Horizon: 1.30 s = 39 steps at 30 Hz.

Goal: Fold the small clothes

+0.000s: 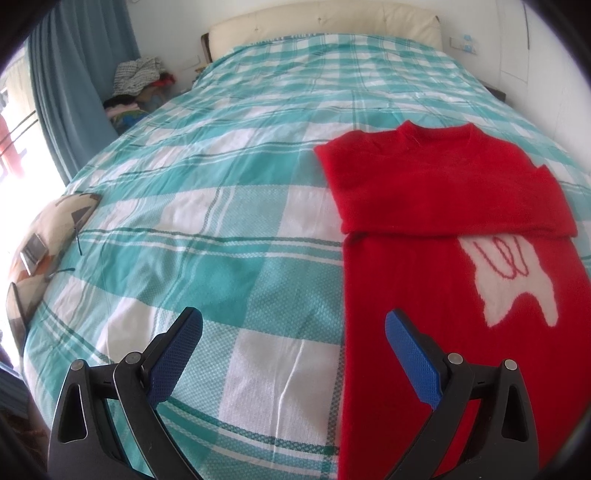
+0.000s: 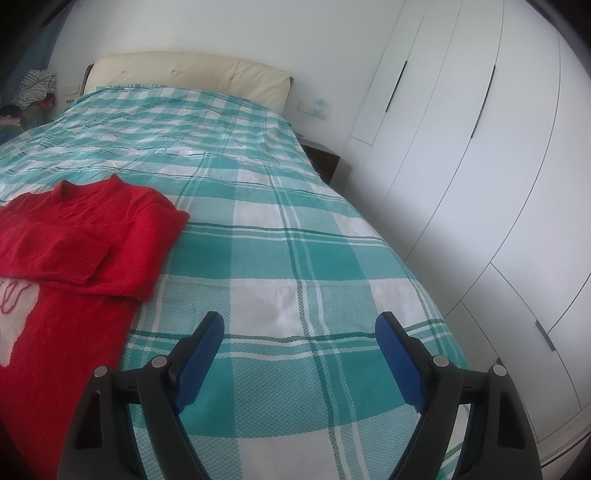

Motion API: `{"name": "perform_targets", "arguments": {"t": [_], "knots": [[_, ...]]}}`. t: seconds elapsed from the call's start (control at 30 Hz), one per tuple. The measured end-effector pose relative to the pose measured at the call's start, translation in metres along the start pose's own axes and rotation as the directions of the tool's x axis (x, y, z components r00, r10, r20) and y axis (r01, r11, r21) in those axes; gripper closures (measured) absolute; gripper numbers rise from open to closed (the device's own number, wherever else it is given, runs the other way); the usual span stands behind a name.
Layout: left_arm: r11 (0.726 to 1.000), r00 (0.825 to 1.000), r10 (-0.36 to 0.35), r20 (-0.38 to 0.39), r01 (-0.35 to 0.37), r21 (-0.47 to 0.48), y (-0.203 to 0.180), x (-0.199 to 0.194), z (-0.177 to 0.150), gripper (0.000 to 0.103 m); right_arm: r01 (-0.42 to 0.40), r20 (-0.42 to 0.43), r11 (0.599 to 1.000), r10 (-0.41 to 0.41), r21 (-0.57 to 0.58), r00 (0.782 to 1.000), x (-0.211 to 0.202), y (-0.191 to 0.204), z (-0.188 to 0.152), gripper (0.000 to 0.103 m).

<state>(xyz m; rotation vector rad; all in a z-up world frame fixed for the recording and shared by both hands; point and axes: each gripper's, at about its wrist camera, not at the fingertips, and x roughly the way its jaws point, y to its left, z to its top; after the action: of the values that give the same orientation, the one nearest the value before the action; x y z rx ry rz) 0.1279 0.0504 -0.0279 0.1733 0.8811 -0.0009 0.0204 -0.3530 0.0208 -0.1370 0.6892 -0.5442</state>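
A red knit sweater [image 1: 443, 206] with a white figure on its front lies flat on the teal-and-white checked bedspread [image 1: 221, 206], neck toward the headboard, both sleeves folded across the chest. My left gripper [image 1: 293, 325] is open and empty, above the bedspread by the sweater's left edge; its right finger hangs over the red cloth. In the right wrist view the sweater [image 2: 74, 236] lies at the left. My right gripper [image 2: 299, 328] is open and empty above bare bedspread [image 2: 295, 258], to the right of the sweater.
A cream headboard [image 1: 325, 26] stands at the far end. A patterned cushion [image 1: 48, 236] lies at the bed's left edge, near blue curtains [image 1: 74, 92] and a clothes pile [image 1: 140, 77]. White wardrobe doors [image 2: 480, 166] and a dark nightstand [image 2: 321, 162] stand to the bed's right.
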Motion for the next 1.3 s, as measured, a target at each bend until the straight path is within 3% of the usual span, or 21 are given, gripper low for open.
{"name": "perform_targets", "arguments": {"t": [0.1, 0.17, 0.23, 0.3, 0.4, 0.47, 0.53, 0.6, 0.67, 0.77, 0.8, 0.83, 0.87, 0.9, 0.97, 1.1, 1.2, 1.3], "knots": [[0.997, 0.997, -0.074, -0.039, 0.074, 0.004, 0.004, -0.021, -0.026, 0.003, -0.122, -0.034, 0.992, 0.123, 0.039, 0.992, -0.017, -0.008, -0.010, 0.020], [0.981, 0.980, -0.191, -0.059, 0.190, -0.035, 0.008, -0.041, -0.053, 0.003, -0.251, -0.069, 0.961, 0.260, 0.117, 0.963, -0.036, -0.020, -0.026, 0.020], [0.955, 0.951, -0.295, -0.094, 0.293, -0.037, 0.005, -0.056, -0.079, 0.003, -0.405, -0.104, 0.892, 0.431, 0.203, 0.896, -0.054, -0.029, -0.047, 0.020], [0.939, 0.929, -0.341, -0.140, 0.344, -0.005, -0.005, -0.064, -0.102, 0.004, -0.530, -0.145, 0.814, 0.569, 0.238, 0.809, -0.067, -0.027, -0.071, 0.020], [0.919, 0.902, -0.391, -0.184, 0.394, -0.019, -0.013, -0.069, -0.122, 0.012, -0.629, -0.246, 0.719, 0.693, 0.295, 0.677, -0.071, -0.010, -0.107, 0.020], [0.911, 0.895, -0.408, -0.180, 0.410, -0.028, -0.013, -0.073, -0.124, 0.013, -0.663, -0.278, 0.669, 0.743, 0.337, 0.609, -0.070, 0.000, -0.125, 0.020], [0.907, 0.892, -0.420, -0.168, 0.418, -0.046, -0.010, -0.077, -0.123, 0.016, -0.675, -0.292, 0.641, 0.767, 0.364, 0.571, -0.066, 0.009, -0.134, 0.020], [0.889, 0.874, -0.458, -0.164, 0.447, -0.100, -0.001, -0.076, -0.121, 0.022, -0.695, -0.282, 0.602, 0.799, 0.394, 0.532, -0.064, 0.016, -0.136, 0.020], [0.871, 0.855, -0.489, -0.175, 0.467, -0.151, 0.004, -0.068, -0.116, 0.038, -0.708, -0.281, 0.573, 0.819, 0.412, 0.500, -0.062, 0.023, -0.136, 0.024], [0.880, 0.859, -0.472, -0.197, 0.449, -0.152, 0.004, -0.065, -0.116, 0.061, -0.733, -0.307, 0.537, 0.842, 0.416, 0.443, -0.057, 0.038, -0.138, 0.041], [0.882, 0.859, -0.470, -0.203, 0.448, -0.149, 0.004, -0.065, -0.117, 0.066, -0.729, -0.321, 0.541, 0.839, 0.419, 0.439, -0.055, 0.041, -0.139, 0.045], [0.883, 0.858, -0.468, -0.211, 0.446, -0.148, 0.002, -0.064, -0.116, 0.081, -0.724, -0.330, 0.551, 0.833, 0.414, 0.445, -0.053, 0.044, -0.141, 0.059], [0.884, 0.858, -0.466, -0.218, 0.442, -0.150, 0.001, -0.063, -0.116, 0.097, -0.718, -0.346, 0.566, 0.822, 0.405, 0.453, -0.051, 0.046, -0.142, 0.087], [0.881, 0.854, -0.471, -0.220, 0.444, -0.162, 0.003, -0.062, -0.116, 0.098, -0.709, -0.353, 0.574, 0.817, 0.410, 0.456, -0.049, 0.044, -0.142, 0.099], [0.875, 0.851, -0.480, -0.214, 0.447, -0.185, 0.007, -0.065, -0.113, 0.100, -0.708, -0.330, 0.553, 0.833, 0.439, 0.445, -0.049, 0.039, -0.140, 0.098], [0.843, 0.839, -0.526, -0.135, 0.494, -0.214, 0.017, -0.076, -0.075, 0.100, -0.725, -0.258, 0.533, 0.846, 0.436, 0.466, -0.057, 0.022, -0.112, 0.098], [0.816, 0.830, -0.555, -0.052, 0.531, -0.226, 0.020, -0.068, -0.015, 0.100, -0.742, -0.205, 0.539, 0.841, 0.398, 0.501, -0.052, 0.018, -0.065, 0.098], [0.820, 0.844, -0.535, 0.022, 0.526, -0.225, 0.016, -0.041, 0.051, 0.100, -0.737, -0.142, 0.546, 0.830, 0.398, 0.539, -0.025, 0.019, -0.009, 0.098]]}}
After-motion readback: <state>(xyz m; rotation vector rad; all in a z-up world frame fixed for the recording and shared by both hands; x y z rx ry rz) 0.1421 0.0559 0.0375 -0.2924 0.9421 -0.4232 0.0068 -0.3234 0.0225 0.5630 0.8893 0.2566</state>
